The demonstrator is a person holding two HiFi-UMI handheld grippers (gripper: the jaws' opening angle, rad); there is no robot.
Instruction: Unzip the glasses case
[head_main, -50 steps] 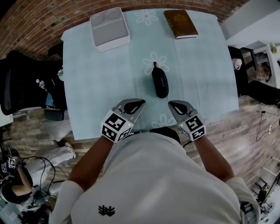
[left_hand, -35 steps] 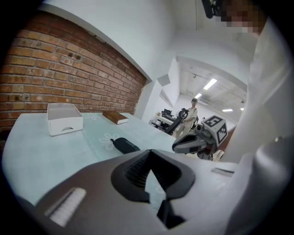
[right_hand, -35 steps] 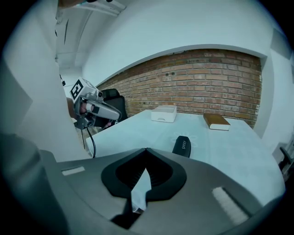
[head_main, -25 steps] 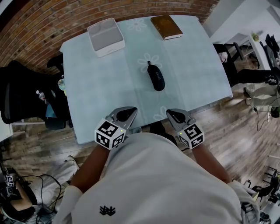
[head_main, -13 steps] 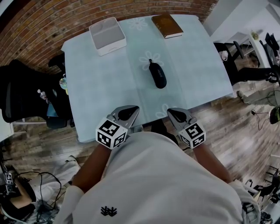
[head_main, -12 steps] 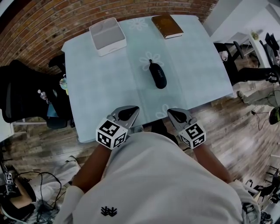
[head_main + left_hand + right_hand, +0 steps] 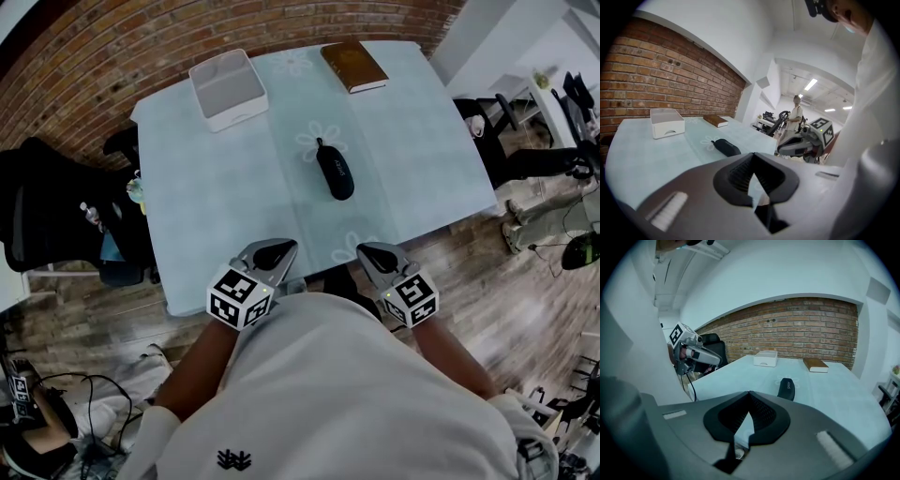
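Observation:
A black zipped glasses case [image 7: 335, 170] lies near the middle of the pale blue tablecloth [image 7: 206, 197], also seen as the case [image 7: 726, 147] in the left gripper view and the case [image 7: 787, 389] in the right gripper view. My left gripper [image 7: 275, 248] hovers at the table's near edge, shut and holding nothing. My right gripper [image 7: 367, 251] sits beside it, also shut with nothing in it. Both stay well short of the case, close to my body. From the left gripper view the right gripper [image 7: 802, 142] shows at the right.
A white box [image 7: 228, 88] stands at the table's far left, and a brown book [image 7: 353, 66] lies at the far middle. A brick wall [image 7: 141, 37] runs behind. A black chair [image 7: 56, 216] is left of the table; a person [image 7: 795, 115] stands far back.
The head view has shifted a little; the table and case sit slightly differently in frame. Both grippers stay shut at the near edge, hardly moved.

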